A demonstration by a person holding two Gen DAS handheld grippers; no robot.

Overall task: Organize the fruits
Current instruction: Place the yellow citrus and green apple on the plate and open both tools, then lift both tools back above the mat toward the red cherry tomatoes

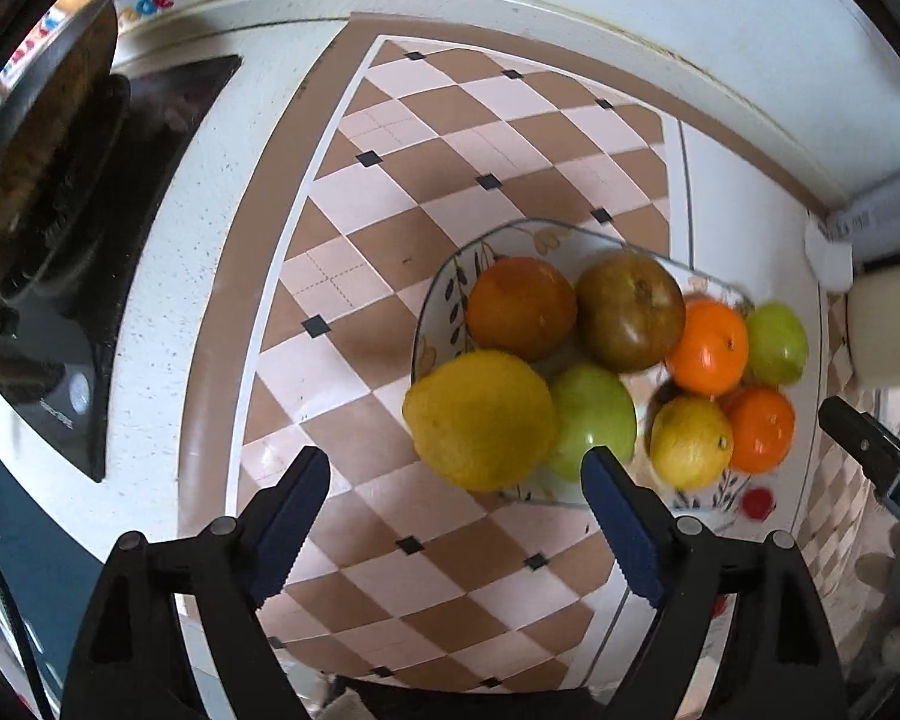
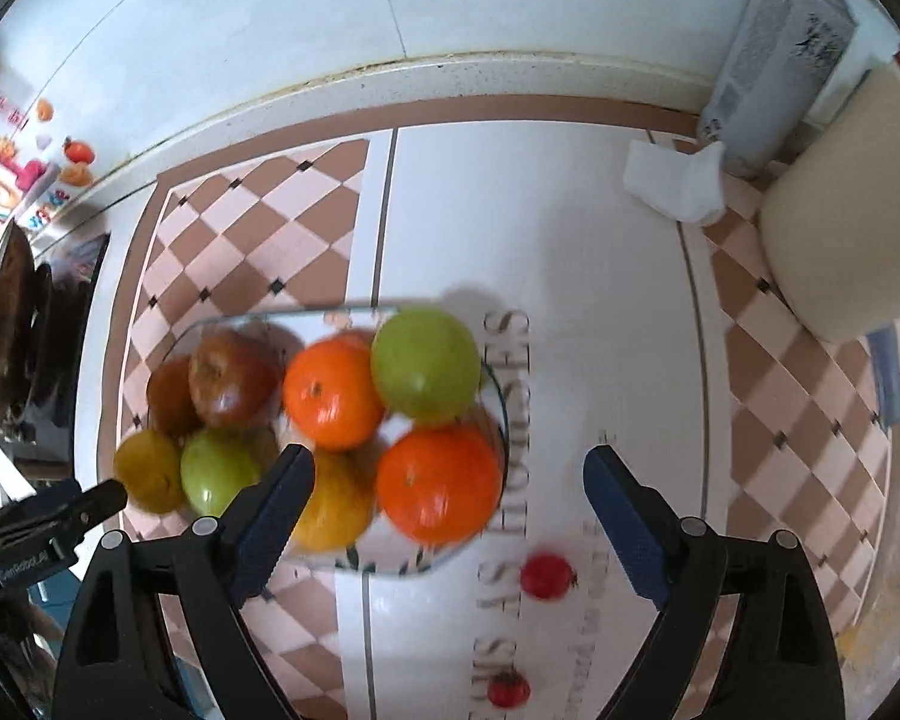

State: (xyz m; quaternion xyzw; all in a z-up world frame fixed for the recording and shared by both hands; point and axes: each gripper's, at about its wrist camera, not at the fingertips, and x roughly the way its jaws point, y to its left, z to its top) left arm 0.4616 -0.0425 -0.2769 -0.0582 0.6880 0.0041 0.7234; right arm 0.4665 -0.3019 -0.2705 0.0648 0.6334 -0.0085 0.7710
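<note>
Fruits (image 1: 519,307) heaped to plate (image 1: 444,294) rim

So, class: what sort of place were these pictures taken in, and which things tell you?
Most likely a home kitchen. A black stove with a pan is set into the speckled countertop, and a glass plate of fruit sits on a checked mat.

Left gripper (image 1: 453,471): pointed straight down, jaws spread wide, nothing gripped between the blue pads (image 1: 291,525).
Right gripper (image 2: 450,474): pointed steeply down, jaws spread wide, pads (image 2: 627,525) pressed on nothing.
Each gripper's tip showed at the edge of the other's view.
</note>
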